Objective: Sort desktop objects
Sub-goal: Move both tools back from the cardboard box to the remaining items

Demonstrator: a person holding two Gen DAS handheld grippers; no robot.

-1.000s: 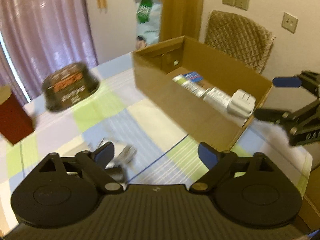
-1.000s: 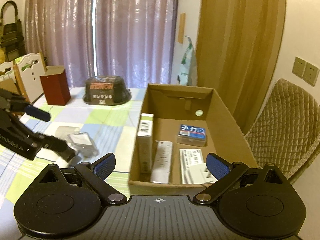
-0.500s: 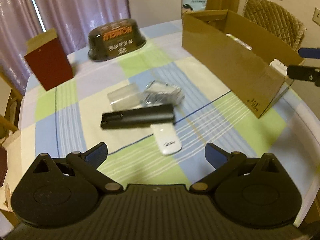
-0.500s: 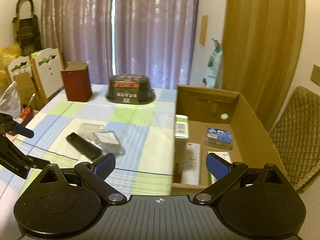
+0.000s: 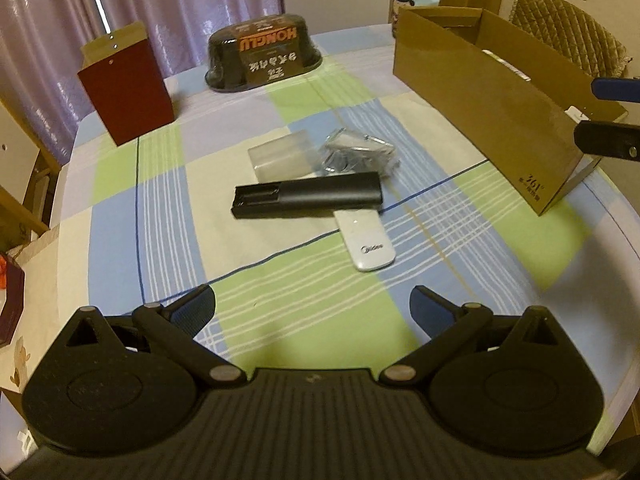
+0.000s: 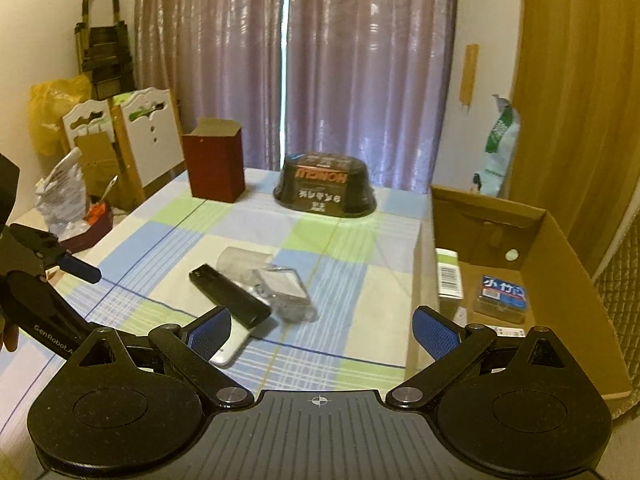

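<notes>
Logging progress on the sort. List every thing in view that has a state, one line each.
left gripper: open, empty.
right gripper: open, empty.
cardboard box: open-topped, partly filled.
black remote: on the table, lying across the white remote.
white remote: on the table, partly under it.
clear case: on the table.
plastic packet: on the table.

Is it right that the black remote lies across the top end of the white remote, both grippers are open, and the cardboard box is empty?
Not quite: the cardboard box is not empty. The right wrist view shows several small boxes inside it. The rest holds: the black remote lies across the white remote, and the left gripper and right gripper are open.
</notes>
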